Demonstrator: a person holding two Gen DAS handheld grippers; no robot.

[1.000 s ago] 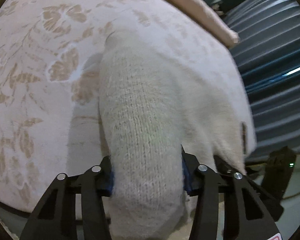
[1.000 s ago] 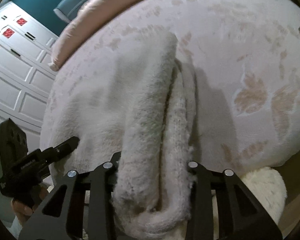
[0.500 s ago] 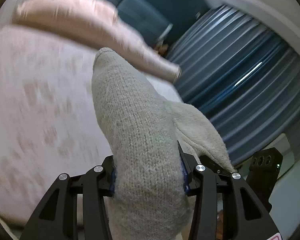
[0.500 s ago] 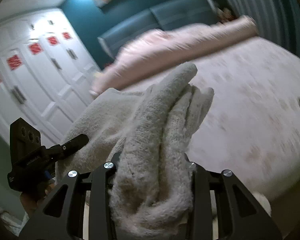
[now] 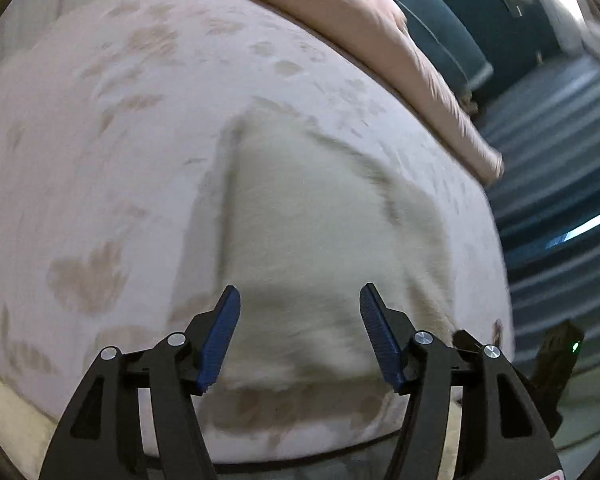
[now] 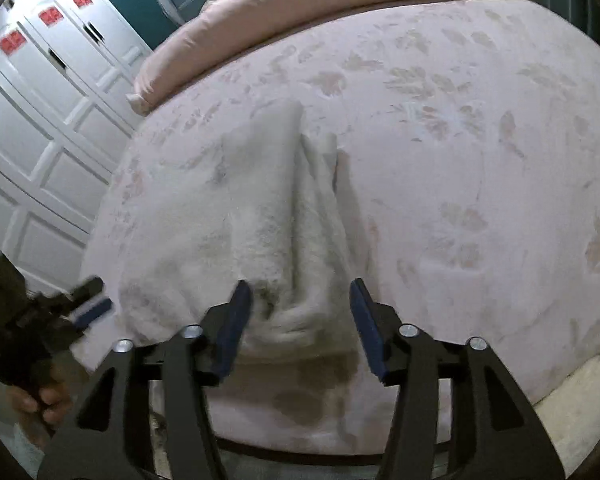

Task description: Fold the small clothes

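Observation:
A cream knitted garment [image 5: 312, 236] lies folded flat on the pale floral bedspread [image 5: 112, 128], near the bed's front edge. In the right wrist view the same garment [image 6: 268, 232] shows a thick rolled fold along its right side. My left gripper [image 5: 300, 300] hovers over the garment's near edge; its jaws are opening and nothing is pinched between the blue pads [image 5: 220, 332]. My right gripper [image 6: 300, 292] stands over the rolled fold's near end, jaws also opening, pads off the cloth. The left gripper [image 6: 88, 304] appears again at the left of the right wrist view, held by a hand.
A pink duvet [image 5: 380, 36] is bunched along the far side of the bed [image 6: 500, 160]. White panelled wardrobe doors [image 6: 40, 92] stand to the left, a dark ribbed wall [image 5: 560, 184] to the right. A fluffy cream rug [image 6: 580, 400] lies below the bed's front edge.
Both grippers carried the garment's edge up and over, laid it on the bed and let go. Their jaws have spread and drawn back toward the front edge.

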